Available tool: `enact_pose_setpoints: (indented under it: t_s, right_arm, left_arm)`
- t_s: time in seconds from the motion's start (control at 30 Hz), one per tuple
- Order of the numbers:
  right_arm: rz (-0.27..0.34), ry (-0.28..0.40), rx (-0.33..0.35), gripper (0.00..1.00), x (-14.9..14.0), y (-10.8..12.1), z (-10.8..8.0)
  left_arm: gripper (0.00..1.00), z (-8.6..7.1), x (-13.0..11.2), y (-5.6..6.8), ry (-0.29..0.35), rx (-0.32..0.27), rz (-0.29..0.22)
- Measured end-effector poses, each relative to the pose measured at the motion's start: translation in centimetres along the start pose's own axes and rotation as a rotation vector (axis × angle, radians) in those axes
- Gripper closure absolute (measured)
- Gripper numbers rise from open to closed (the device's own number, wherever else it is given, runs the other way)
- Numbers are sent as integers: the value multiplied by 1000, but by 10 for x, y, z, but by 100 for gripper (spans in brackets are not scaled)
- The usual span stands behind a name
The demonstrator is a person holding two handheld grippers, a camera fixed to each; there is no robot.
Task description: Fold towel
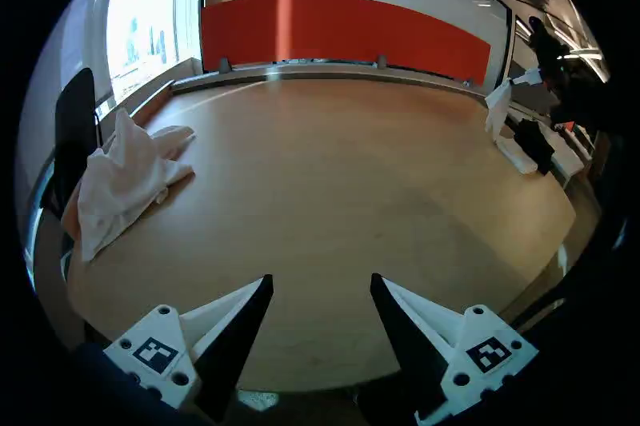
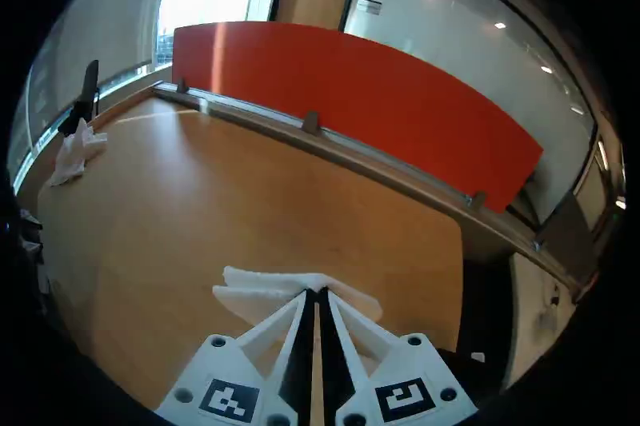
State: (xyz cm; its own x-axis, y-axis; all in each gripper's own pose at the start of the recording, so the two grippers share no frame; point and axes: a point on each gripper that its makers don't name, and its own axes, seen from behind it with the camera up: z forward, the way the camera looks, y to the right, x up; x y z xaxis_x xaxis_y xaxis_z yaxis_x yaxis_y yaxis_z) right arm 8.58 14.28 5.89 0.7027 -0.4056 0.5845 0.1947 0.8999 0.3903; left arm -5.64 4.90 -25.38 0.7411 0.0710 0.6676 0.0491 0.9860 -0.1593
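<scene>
Pinching a white towel (image 2: 256, 294) in the right gripper (image 2: 318, 292); its fingers are nearly together with only a thin slit between them; cloth fans out on both sides of the tips, just above the wooden tabletop (image 2: 200, 210); left gripper (image 1: 321, 276) spread wide, holding nothing, over bare wood; crumpled towel pile (image 1: 128, 174) lies well off to its left near the tabletop edge, apart from both grippers; the held towel shows far off at right in the left gripper view, hanging; red divider panel (image 1: 344, 26) runs along the far edge.
</scene>
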Motion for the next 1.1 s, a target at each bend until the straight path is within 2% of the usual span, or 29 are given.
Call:
enact_pose_setpoints:
  t_s: [0.2,0.63,0.83,1.1]
  right_arm:
    - [18,-26,-20,96,-6,20,4]
    - [41,-52,-37,96,-22,37,-4]
    - [51,-88,-55,96,-49,47,-14]
    - [79,-170,-69,96,-106,54,-27]
  left_arm:
    - [10,1,2,3,-1,-3,9]
    - [10,0,4,4,-1,-5,11]
    - [10,-1,5,4,3,-5,11]
    - [10,-2,5,5,2,-6,14]
